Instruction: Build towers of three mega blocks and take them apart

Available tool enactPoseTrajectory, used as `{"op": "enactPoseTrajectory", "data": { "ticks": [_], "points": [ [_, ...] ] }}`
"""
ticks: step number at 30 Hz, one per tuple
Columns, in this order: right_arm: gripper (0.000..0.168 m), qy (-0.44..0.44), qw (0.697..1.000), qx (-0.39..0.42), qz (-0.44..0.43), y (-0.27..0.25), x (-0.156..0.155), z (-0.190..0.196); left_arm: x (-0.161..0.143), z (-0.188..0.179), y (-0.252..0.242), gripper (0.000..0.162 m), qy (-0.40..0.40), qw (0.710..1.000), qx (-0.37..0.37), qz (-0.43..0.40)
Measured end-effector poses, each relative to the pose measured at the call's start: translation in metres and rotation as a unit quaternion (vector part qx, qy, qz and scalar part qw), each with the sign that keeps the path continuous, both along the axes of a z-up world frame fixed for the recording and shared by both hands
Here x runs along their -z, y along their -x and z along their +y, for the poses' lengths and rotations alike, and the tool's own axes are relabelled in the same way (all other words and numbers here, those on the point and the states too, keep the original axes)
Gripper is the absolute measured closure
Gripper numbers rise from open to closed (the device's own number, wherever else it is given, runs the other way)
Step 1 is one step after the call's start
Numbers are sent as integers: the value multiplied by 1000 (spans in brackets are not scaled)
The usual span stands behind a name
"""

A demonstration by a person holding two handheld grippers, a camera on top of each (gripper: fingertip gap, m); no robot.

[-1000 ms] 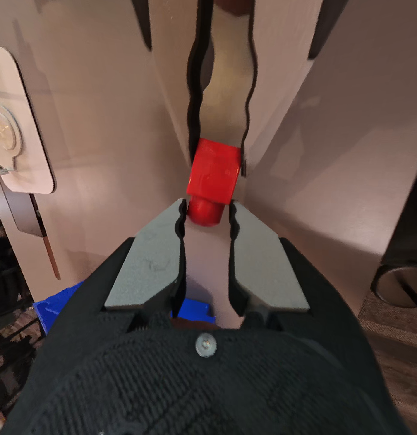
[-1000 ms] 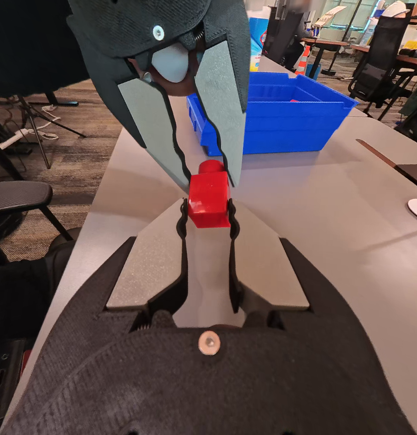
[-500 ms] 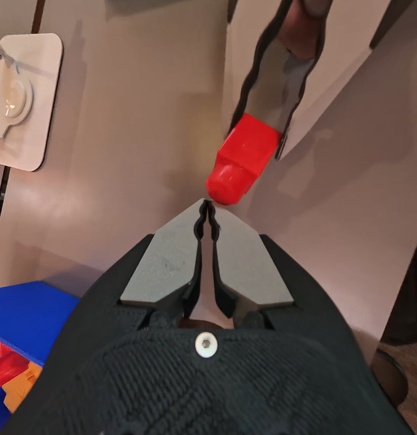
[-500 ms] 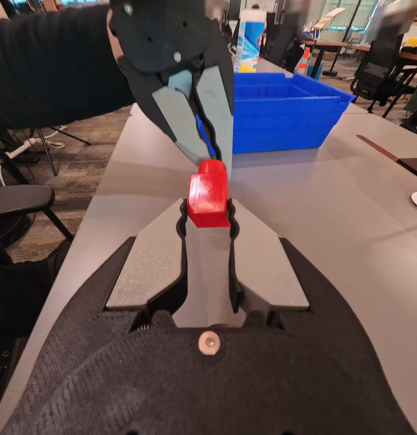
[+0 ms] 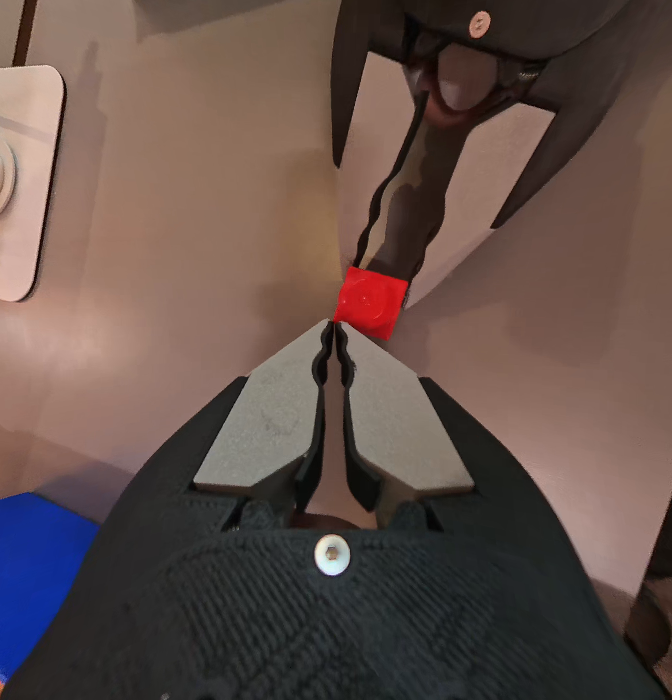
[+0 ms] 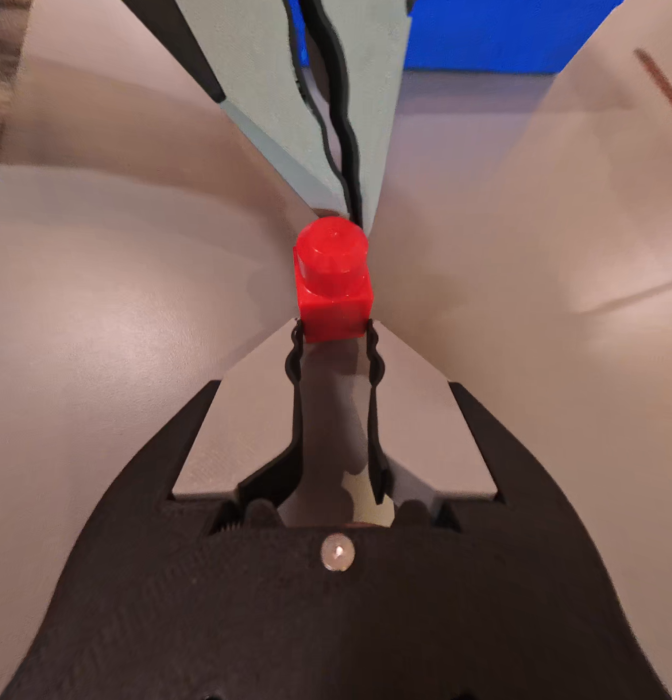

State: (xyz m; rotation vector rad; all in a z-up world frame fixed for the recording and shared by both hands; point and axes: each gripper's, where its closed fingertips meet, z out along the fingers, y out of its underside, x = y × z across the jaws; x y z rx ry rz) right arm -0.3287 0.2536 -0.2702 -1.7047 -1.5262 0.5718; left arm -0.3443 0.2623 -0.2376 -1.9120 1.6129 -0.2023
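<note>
The right hand-held gripper (image 6: 333,328) clamps a red block (image 6: 332,288) by its square base at the very tips of its fingers, stud pointing away, low over the bench (image 6: 118,303). Gripping only the base probably leaves the stud free for the next block to press onto it.

The left hand-held gripper (image 5: 332,325) is closed to a thin slit with nothing between its fingers; its tips sit just beside a corner of the block, possibly touching, perhaps to steady or nudge it.

The left wrist view looks down on the stud end-on and shows a flat pale pad (image 5: 16,182) far to its left. The right wrist view shows the block's side and stud height, and a blue bin (image 6: 497,34) ahead, beyond the left gripper.
</note>
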Motion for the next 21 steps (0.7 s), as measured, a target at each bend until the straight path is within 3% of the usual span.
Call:
{"op": "enactPoseTrajectory", "data": {
  "ticks": [1,6,10,16,19,21],
  "points": [
    [137,0,1000,1,-11,-1,3,0,3,1,-1,162,-2,1000,2,8],
    [136,11,1000,11,-24,-6,8,3,7,7,2,151,-4,999,-10,37],
    [134,26,1000,7,5,-9,0,3,-22,14,27,137,0,998,-52,22],
    [135,48,997,6,59,-9,-16,4,-81,61,150,129,-41,965,-255,42],
    [137,32,996,11,78,-10,-27,6,-73,71,223,128,-45,930,-353,90],
    [140,18,996,17,88,-10,-32,8,-52,63,249,128,0,919,-382,98]
  ]
}}
